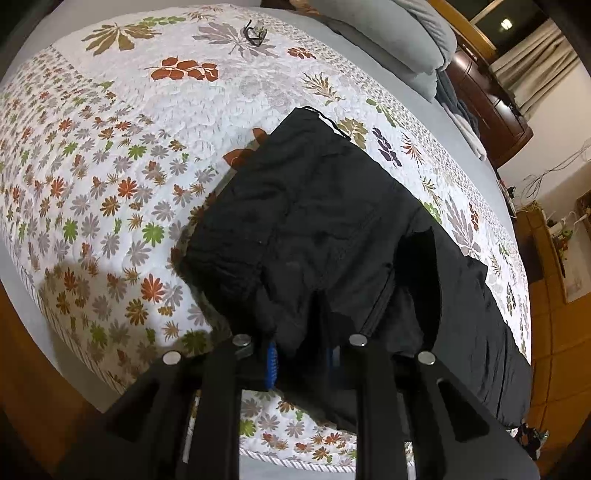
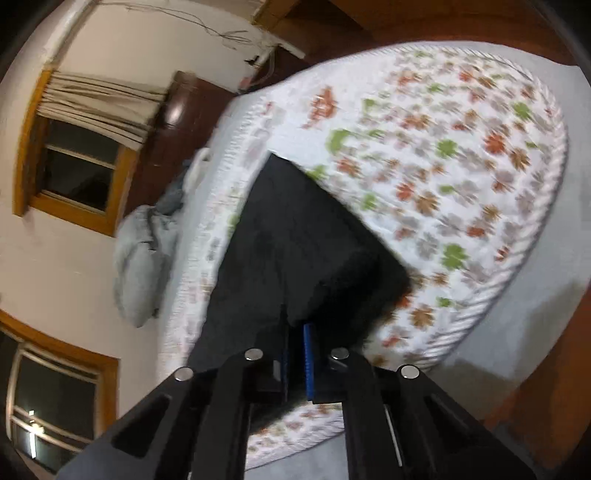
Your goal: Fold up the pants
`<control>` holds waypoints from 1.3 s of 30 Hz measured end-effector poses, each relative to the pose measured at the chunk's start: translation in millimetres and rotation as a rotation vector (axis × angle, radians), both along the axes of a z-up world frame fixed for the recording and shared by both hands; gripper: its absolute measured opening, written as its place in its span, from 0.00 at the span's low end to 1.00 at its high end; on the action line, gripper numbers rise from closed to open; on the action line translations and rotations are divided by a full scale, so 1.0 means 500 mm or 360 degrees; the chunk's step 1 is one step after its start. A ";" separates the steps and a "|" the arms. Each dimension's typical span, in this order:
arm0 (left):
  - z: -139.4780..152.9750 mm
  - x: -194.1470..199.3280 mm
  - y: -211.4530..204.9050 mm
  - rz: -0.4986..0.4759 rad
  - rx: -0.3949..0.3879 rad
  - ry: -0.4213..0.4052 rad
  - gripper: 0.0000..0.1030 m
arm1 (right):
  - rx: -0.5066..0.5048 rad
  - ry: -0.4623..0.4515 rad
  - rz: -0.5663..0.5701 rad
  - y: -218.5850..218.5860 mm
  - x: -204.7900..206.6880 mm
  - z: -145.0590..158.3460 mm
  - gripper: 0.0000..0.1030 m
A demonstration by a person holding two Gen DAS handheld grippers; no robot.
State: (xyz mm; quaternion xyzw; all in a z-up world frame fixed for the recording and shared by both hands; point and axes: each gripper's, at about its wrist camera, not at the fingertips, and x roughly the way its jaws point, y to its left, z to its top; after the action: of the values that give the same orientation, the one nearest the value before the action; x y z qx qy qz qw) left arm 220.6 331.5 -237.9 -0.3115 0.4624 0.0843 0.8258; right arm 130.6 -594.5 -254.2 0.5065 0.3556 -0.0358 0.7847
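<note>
One pair of black pants [image 1: 332,229] lies on the leaf-patterned quilt [image 1: 122,177] of the bed, its near edge draped over the left gripper [image 1: 303,358] so that the blue-padded fingers [image 1: 271,363] are mostly hidden, though they pinch the cloth. The right wrist view is blurred; there the right gripper [image 2: 295,363] has its two fingers pressed together on a pants edge. A small dark object [image 1: 255,31] far up the quilt is too small to identify.

dim warm indoor light, fisheye bending at edges; right wrist view motion-blurred, left wrist sharp.
</note>
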 end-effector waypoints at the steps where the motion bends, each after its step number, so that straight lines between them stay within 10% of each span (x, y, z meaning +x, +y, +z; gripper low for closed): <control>1: 0.000 -0.001 0.000 0.0007 -0.0003 -0.0001 0.18 | 0.0008 0.0003 -0.0004 -0.001 -0.002 -0.006 0.06; 8: 0.015 -0.007 -0.005 -0.0018 0.0011 0.0002 0.24 | 0.0021 0.0005 0.0006 -0.011 -0.013 0.003 0.23; 12: 0.066 -0.044 -0.023 -0.0035 0.0125 -0.0088 0.73 | -0.0102 -0.0045 -0.0078 -0.029 -0.057 0.059 0.32; 14: 0.106 -0.072 -0.040 -0.0027 0.0270 -0.0201 0.80 | -0.0174 -0.0098 -0.0062 -0.022 -0.064 0.089 0.32; 26: 0.067 -0.001 -0.067 -0.0194 0.0322 -0.0033 0.89 | -0.0211 0.0012 0.0090 0.001 0.025 0.047 0.30; 31: 0.052 -0.004 -0.077 -0.0237 0.0375 -0.0058 0.95 | -0.0091 -0.0183 -0.0096 -0.047 -0.064 0.060 0.63; 39: 0.043 -0.009 -0.080 -0.0222 0.0359 -0.0070 0.96 | 0.0202 -0.0230 -0.0170 -0.087 -0.090 -0.027 0.66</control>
State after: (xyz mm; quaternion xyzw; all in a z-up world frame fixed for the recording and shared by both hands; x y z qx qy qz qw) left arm 216.2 291.5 -216.6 -0.1857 0.4523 0.0714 0.8694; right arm 85.7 -638.1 -267.5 0.5747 0.2723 -0.0184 0.7715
